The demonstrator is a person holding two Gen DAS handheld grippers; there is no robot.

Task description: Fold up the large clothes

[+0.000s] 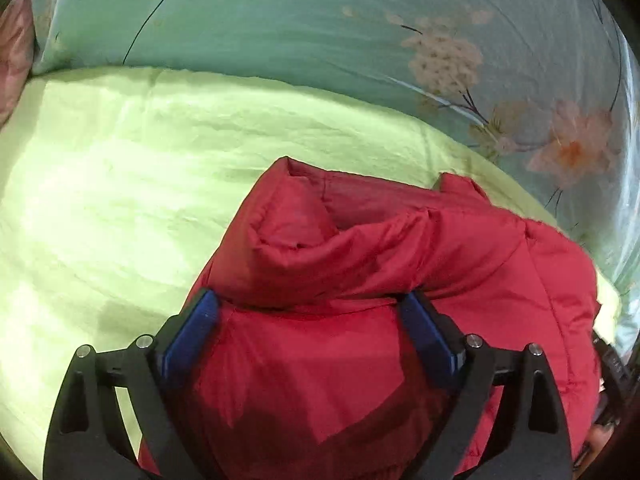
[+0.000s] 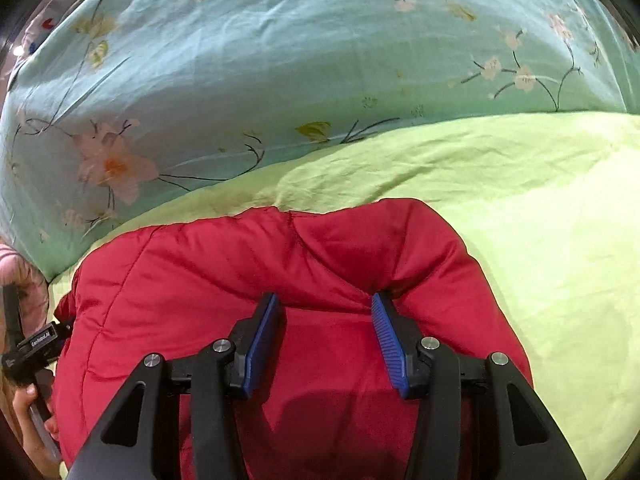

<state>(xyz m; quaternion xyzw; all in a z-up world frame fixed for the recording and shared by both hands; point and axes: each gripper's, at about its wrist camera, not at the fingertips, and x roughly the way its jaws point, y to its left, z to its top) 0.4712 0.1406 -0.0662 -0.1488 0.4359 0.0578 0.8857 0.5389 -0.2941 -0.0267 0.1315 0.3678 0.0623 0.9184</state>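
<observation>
Red quilted fabric fills the near field of both wrist views: a puffy red jacket (image 1: 360, 280) lies bunched on the lime-green bed sheet (image 1: 100, 200), with a teal floral quilt (image 1: 280, 28) beyond it toward 12 o'clock.

In the left wrist view the left gripper (image 1: 310, 320) has its jaws wide apart. They straddle a thick rolled ridge of the jacket, and the blue fingers (image 1: 200, 332) press against or just under that ridge without closing on it. The ridge runs across the view from 9 to 3 o'clock, with an open cuff or collar end poking up toward 11 o'clock.

In the right wrist view the right gripper (image 2: 324, 328) shows much the same. Its jaws are apart, though less widely, with its tips tucked against the underside of the same padded fold. There the jacket (image 2: 240, 264) spreads mostly toward 9 o'clock, where the other handheld device (image 2: 36, 344) shows at the edge.

The coming move likely turns on the fold's long axis lying crosswise to both pairs of jaws, directly ahead at 12 o'clock and touching the tips. Both hands seem equally near, one at each end of the ridge. Neither grips cloth yet, so closing would have to come first. The slippery, lofty padding may bulge out of a shallow pinch.
</observation>
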